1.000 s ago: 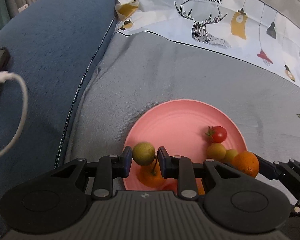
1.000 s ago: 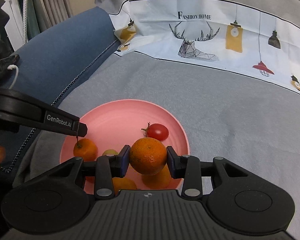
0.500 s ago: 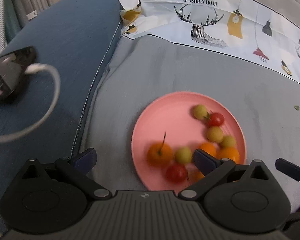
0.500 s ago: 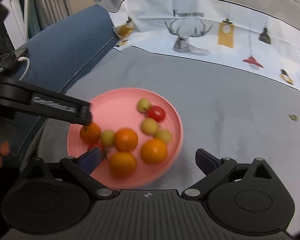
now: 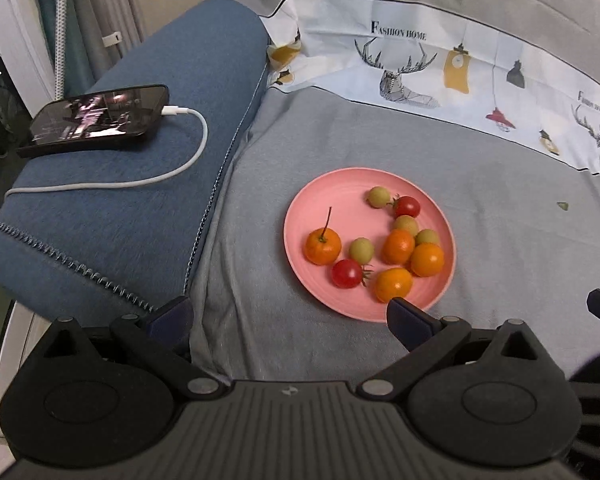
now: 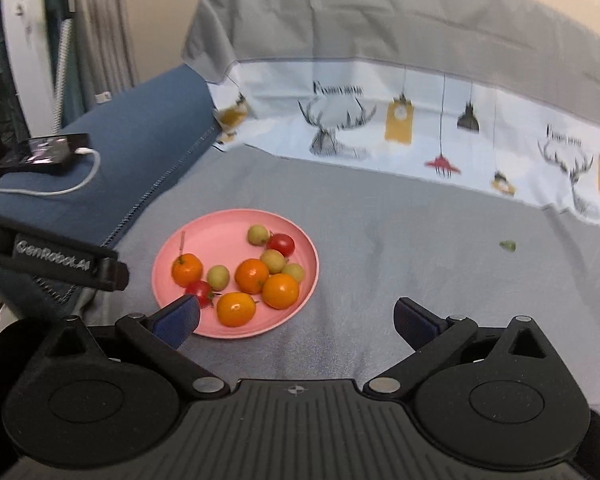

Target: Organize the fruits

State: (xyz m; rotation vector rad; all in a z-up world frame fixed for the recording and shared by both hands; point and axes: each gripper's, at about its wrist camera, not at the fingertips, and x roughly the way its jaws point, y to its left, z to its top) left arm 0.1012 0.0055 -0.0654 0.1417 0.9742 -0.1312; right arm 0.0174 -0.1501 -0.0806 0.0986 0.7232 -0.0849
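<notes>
A pink plate point(image 5: 332, 196) point(image 6: 220, 228) lies on the grey sofa cover and holds several oranges, small green fruits and two red cherry tomatoes. One orange point(image 5: 322, 246) point(image 6: 187, 269) has a long stem. My left gripper point(image 5: 288, 316) is open and empty, pulled back from the plate's near edge. My right gripper point(image 6: 296, 316) is open and empty, back from the plate's near right side. The left gripper's finger point(image 6: 68, 266) shows at the left of the right wrist view.
A blue cushion point(image 5: 140, 184) lies left of the plate, with a phone point(image 5: 100, 118) and its white cable point(image 5: 148, 178) on it. A patterned white cloth point(image 5: 440, 76) runs along the sofa back. A small green scrap point(image 5: 563, 206) lies on the cover at right.
Both grippers opened, dropping a green fruit and an orange on the plate. Both then drew back and up, so the plate looks smaller and farther away.
</notes>
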